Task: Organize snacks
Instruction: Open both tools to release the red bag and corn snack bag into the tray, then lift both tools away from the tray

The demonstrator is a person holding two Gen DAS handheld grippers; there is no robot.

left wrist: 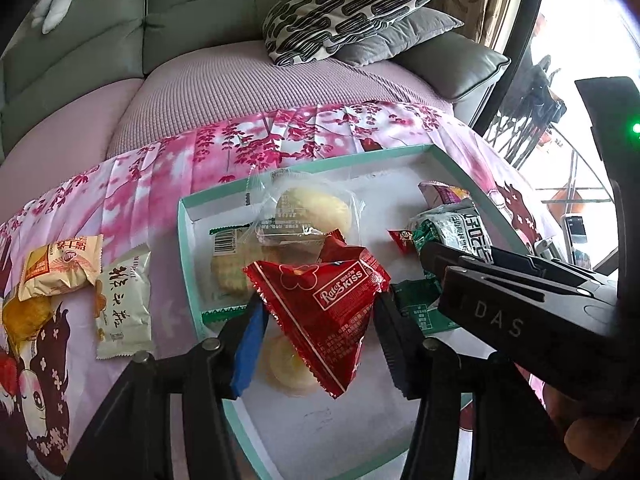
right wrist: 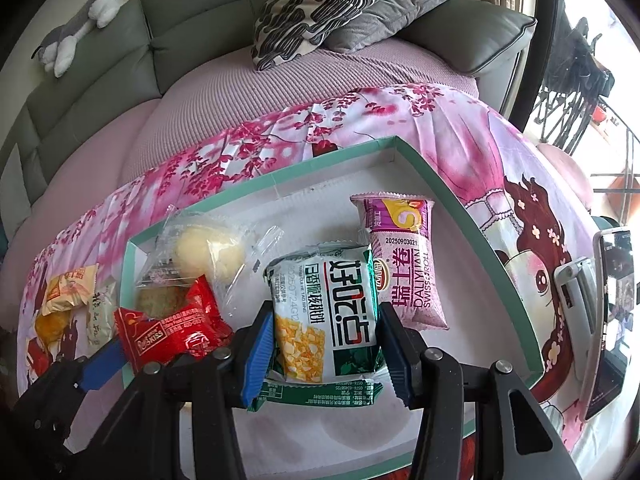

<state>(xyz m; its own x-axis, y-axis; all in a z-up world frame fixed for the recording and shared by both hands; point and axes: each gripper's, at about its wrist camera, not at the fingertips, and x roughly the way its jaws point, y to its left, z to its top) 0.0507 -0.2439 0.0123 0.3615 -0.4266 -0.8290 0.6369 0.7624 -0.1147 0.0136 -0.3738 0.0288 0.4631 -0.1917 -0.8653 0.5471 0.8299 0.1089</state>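
**Both tongs loaded over the tray**

Left gripper [left wrist: 320, 320] is clamped on the red packet [left wrist: 326, 300], right gripper [right wrist: 326, 344] on the green-white packet [right wrist: 328, 312], long axis toward 12 o'clock. Farther, at 1 o'clock, the purple roll [right wrist: 404, 264] lies in the tray [right wrist: 472, 216].

We count two grippers, the left gripper [left wrist: 320, 312] and the right gripper [right wrist: 324, 344], each closed on one packet. One teal tray [right wrist: 476, 216] carries six snacks: one red packet [left wrist: 328, 312], one green-and-white packet [right wrist: 328, 312], one purple Swiss roll packet [right wrist: 408, 264], one clear-wrapped bun [right wrist: 208, 256], one cracker packet [left wrist: 232, 264] and one round clear-wrapped pastry [left wrist: 286, 368]. Off its left edge, on the floral cloth [left wrist: 168, 172], lie three packets: one orange-and-cream [left wrist: 60, 268], one white [left wrist: 124, 304], one yellow [left wrist: 24, 312]. Two cushions [left wrist: 352, 12] sit behind.
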